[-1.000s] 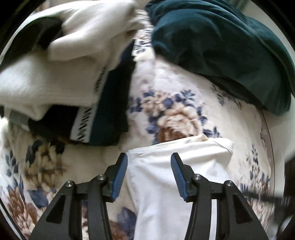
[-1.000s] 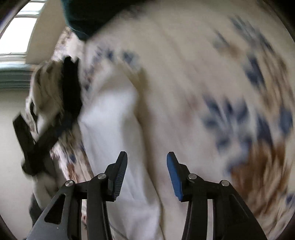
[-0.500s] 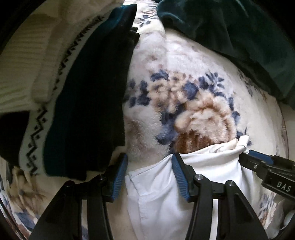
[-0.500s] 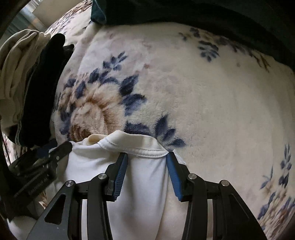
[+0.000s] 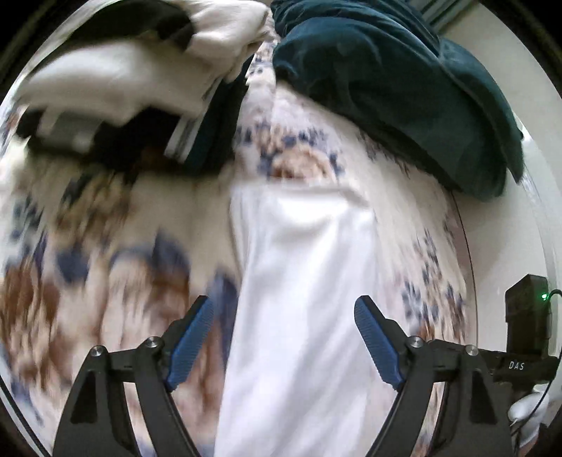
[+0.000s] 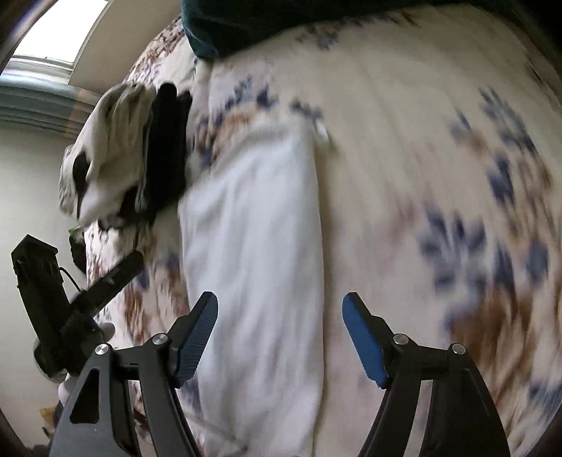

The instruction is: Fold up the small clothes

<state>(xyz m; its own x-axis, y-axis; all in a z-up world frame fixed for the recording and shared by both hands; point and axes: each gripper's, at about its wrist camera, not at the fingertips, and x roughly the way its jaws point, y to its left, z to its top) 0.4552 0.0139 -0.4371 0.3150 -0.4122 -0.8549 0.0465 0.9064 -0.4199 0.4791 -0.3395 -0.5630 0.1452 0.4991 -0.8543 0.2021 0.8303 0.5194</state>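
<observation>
A white garment (image 5: 302,281) lies flat in a long folded strip on the floral blanket (image 5: 105,246); the right wrist view shows the same white garment (image 6: 253,253). My left gripper (image 5: 283,339) hangs above its near part, jaws opening, nothing pressed between the pads. My right gripper (image 6: 280,335) is also above the cloth with jaws opening and the pads free of the fabric. The left gripper's body (image 6: 73,309) appears at the left of the right wrist view. Both views are blurred by motion.
A pile of cream, black and patterned clothes (image 5: 123,91) lies at the far left of the blanket, seen also as the clothes pile (image 6: 130,154). A dark green blanket (image 5: 397,88) is bunched at the far right. A window (image 6: 59,31) is beyond the bed.
Both grippers let go of the white garment's far edge, opened wide and pulled back and up. The garment now lies stretched out on the blanket.
</observation>
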